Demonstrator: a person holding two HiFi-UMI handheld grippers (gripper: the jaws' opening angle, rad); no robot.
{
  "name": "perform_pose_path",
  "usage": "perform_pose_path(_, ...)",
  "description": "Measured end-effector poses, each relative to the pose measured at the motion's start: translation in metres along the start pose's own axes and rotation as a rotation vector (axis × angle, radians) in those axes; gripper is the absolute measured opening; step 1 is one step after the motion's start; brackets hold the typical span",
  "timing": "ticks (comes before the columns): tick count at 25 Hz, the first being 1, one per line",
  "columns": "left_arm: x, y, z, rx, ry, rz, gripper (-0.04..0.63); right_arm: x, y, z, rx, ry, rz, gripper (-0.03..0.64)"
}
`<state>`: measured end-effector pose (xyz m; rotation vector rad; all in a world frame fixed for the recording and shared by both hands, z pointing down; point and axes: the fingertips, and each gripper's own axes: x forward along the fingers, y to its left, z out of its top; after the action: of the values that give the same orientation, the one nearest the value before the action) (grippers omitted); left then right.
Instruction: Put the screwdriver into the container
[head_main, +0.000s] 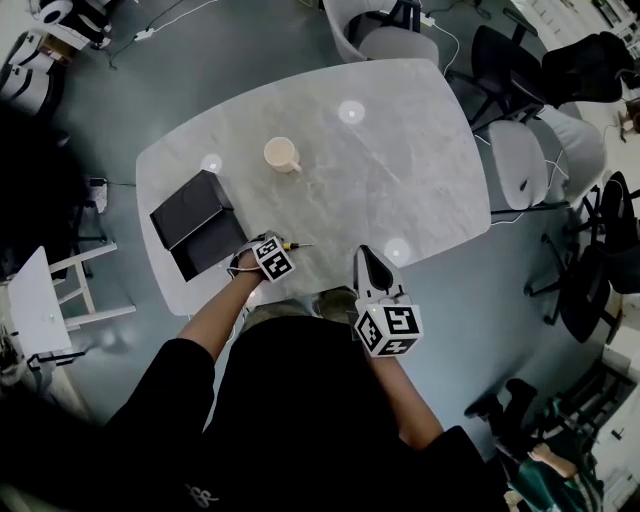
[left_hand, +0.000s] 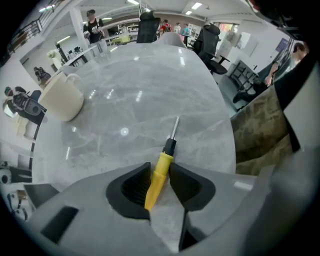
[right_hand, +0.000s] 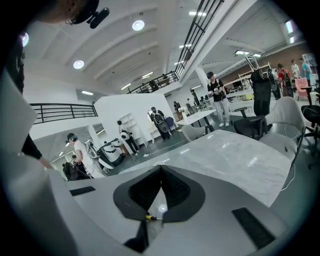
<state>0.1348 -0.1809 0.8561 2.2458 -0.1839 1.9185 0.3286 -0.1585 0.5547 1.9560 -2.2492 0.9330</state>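
Right gripper (right_hand: 160, 169) is nearest, low at the worktop (head_main: 400, 160) edge by the person's body. Its fingers are clenched together w/ nothing between them, so it looks parked out of the way. Left gripper (left_hand: 160, 169) is down at worktop level, fingers (left_hand: 136, 182) grasping the screwdriver (left_hand: 156, 186) by its yellow handle. Shaft points fwd, away from the gripper, and seems to rest on the marble. Handle grip makes sense: it's the thickest part and leaves the tip free to go in first. Container (head_main: 198, 222), a black box, stands just beside the left gripper on its left, so prob. only a lift + short swing is needed. Mug (head_main: 281, 155) is further back, well apart, not involved.
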Motion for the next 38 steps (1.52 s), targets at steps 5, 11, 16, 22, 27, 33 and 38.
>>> perform_pose_path(5, 0.000, -0.005, 0.001, 0.050, 0.011, -0.016, 0.087, 0.004, -0.002, 0.000, 0.007, 0.005, 0.000, 0.008)
perform_pose_path(11, -0.013, -0.005, 0.003, 0.004, -0.035, -0.013, 0.087, 0.021, 0.017, 0.000, -0.034, 0.029, 0.052, 0.008)
perform_pose_path(16, -0.049, 0.003, 0.004, -0.025, -0.113, 0.026, 0.086, 0.037, 0.057, 0.002, -0.088, 0.041, 0.122, 0.008)
perform_pose_path(22, -0.087, 0.011, -0.036, -0.031, -0.138, 0.012, 0.087, 0.056, 0.123, 0.001, -0.136, 0.042, 0.219, 0.008)
perform_pose_path(27, -0.109, 0.021, -0.082, -0.043, -0.131, 0.044, 0.087, 0.066, 0.167, 0.000, -0.171, 0.037, 0.256, 0.008)
perform_pose_path(33, -0.120, 0.036, -0.136, -0.104, -0.125, 0.055, 0.087, 0.080, 0.213, -0.008, -0.217, 0.041, 0.301, 0.008)
perform_pose_path(38, -0.126, 0.051, -0.169, -0.143, -0.118, 0.087, 0.087, 0.086, 0.242, -0.013, -0.248, 0.055, 0.323, 0.008)
